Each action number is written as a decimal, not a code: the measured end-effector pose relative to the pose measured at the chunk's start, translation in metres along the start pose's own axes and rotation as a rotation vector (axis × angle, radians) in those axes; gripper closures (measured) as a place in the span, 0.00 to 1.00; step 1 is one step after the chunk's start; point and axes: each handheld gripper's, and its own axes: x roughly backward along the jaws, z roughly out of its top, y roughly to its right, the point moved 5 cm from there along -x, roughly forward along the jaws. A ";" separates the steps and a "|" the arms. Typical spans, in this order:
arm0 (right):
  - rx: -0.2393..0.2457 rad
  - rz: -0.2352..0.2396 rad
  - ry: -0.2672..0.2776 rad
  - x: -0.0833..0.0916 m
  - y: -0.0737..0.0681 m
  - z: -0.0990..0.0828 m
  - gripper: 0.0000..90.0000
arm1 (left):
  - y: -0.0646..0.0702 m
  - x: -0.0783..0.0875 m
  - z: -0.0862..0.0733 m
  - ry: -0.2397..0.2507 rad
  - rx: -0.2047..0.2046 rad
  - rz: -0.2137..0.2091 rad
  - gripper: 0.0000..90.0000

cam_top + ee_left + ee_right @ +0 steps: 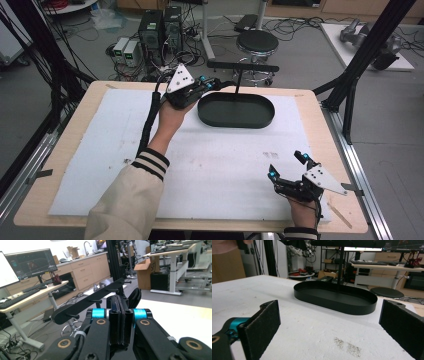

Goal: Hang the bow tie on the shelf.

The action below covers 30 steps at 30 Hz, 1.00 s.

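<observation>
Meanwhile, the black oval tray (236,111) sits empty; left gripper (212,84) closed, right gripper (286,165) spread apart.

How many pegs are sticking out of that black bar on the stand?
4 show on the black bar in the left gripper view, spaced along it from the lower left end to the upper right; the closed left gripper may hide more.

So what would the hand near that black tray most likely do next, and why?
Probably open the left tool a little. Its jaws are pressed shut with nothing visible between them, right at the near rim of the black oval tray, under the pegged bar. The right tool rests open on the white sheet, far from the tray.
</observation>
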 end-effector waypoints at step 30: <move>-0.030 0.015 -0.003 0.005 0.002 -0.007 0.03 | -0.066 -0.045 -0.026 -0.090 0.062 0.226 0.98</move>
